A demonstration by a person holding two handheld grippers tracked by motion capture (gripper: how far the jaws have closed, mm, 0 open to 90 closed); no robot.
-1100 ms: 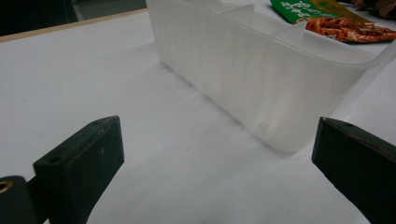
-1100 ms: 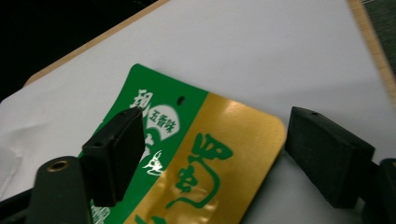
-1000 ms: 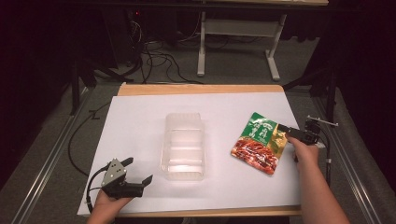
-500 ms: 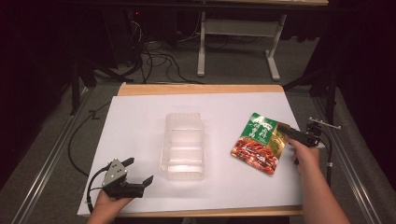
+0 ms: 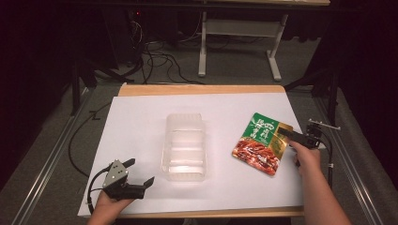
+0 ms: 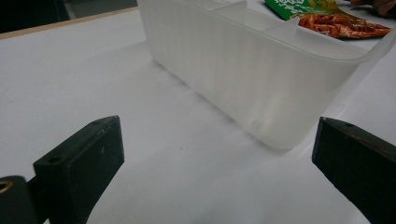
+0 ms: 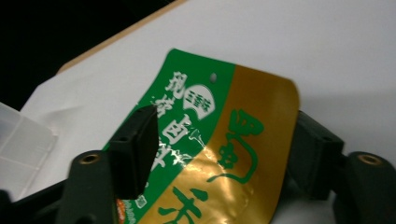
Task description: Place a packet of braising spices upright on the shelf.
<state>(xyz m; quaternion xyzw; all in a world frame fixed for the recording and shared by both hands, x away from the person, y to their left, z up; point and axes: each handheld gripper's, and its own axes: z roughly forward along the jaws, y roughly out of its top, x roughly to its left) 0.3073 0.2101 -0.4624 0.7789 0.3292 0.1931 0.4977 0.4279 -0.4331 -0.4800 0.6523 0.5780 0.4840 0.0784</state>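
A: Status on the right gripper (image 5: 287, 134)?

B: At the right edge of the snack packet (image 5: 262, 142). In the right gripper view the packet's gold-and-green top end (image 7: 219, 140) sits between the jaws, one jaw over the green print, the other behind the gold edge. Jaws are closing on it, but I cannot tell whether they actually pinch it yet.

A: Change vs. a second ago?

B: Small. The gripper has slid a bit further in over the packet's edge. The packet itself has not shifted: it lies flat on the white table (image 5: 141, 122), right of the clear plastic container (image 5: 184, 146), a gap between them.

A: Left side?

B: Left gripper (image 5: 141, 176) is parked near the front-left corner of the table, held in the left hand (image 5: 109, 207). Same spot as in both earlier frames. Jaws wide apart, nothing between them (the left gripper view has bare table there). That view looks at the container's near corner (image 6: 261, 88), with the packet (image 6: 327, 16) beyond its rim.

A: Container moved?

B: No. Upright, mid-table, long axis running away from the person. Ribbed translucent walls; I can see what look like dividers inside, but can't count compartments reliably.

A: Right hand?

B: Right hand (image 5: 307, 157) is wrapped on the gripper handle, forearm coming in from the bottom right.
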